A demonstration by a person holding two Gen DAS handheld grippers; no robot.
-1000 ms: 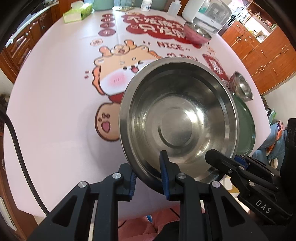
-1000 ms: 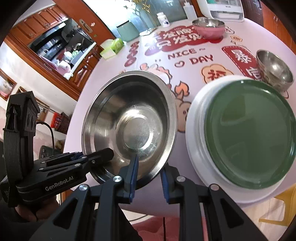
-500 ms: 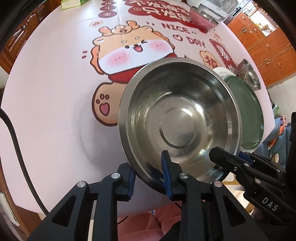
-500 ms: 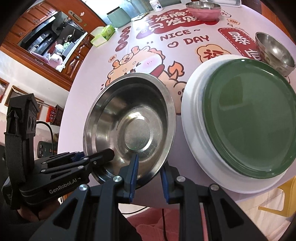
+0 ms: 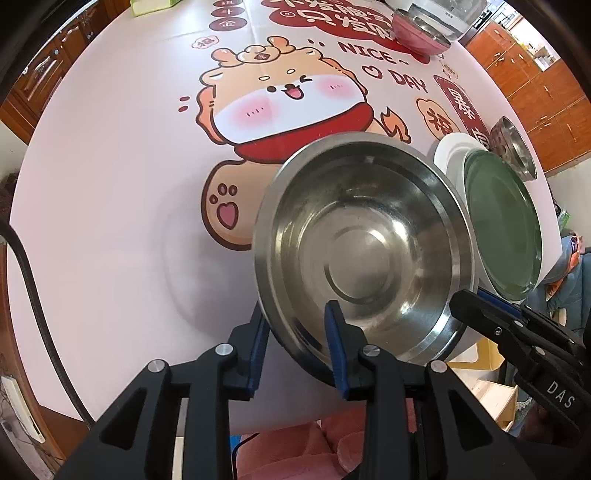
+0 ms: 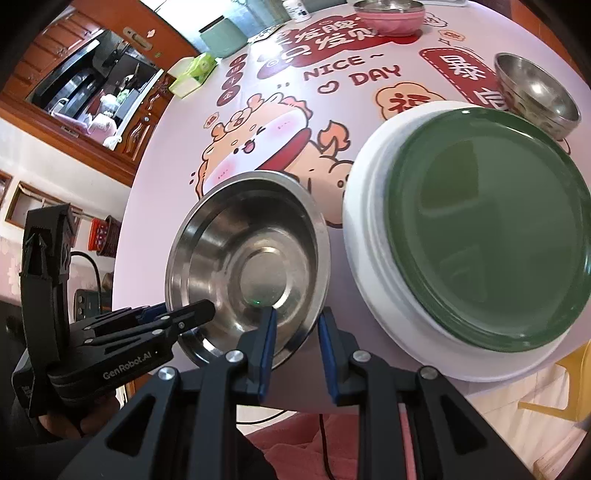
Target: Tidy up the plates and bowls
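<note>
A large steel bowl (image 5: 362,240) hangs low over the near edge of the table, next to a green plate (image 5: 502,229) stacked on a white plate (image 5: 448,151). My left gripper (image 5: 295,310) straddles the bowl's near rim, one finger inside and one outside. Its jaws are opening and the pads look just clear of the wall. In the right wrist view my right gripper (image 6: 295,314) is shut on the rim of the bowl (image 6: 251,236). The left gripper (image 6: 205,308) shows there at the bowl's left rim, and the right gripper (image 5: 461,301) shows in the left wrist view.
The green plate (image 6: 487,229) on the white plate (image 6: 365,206) lies right of the bowl. A small steel bowl (image 6: 535,92) stands behind them and a pink bowl (image 6: 388,14) at the far side. A tissue box (image 6: 192,70) sits far left. The table (image 5: 110,184) drops off just below the grippers.
Both cameras have tipped further down, so the cartoon print shows more fully. The bowl has stayed between both grippers. The left jaws stand slightly wider than before.
</note>
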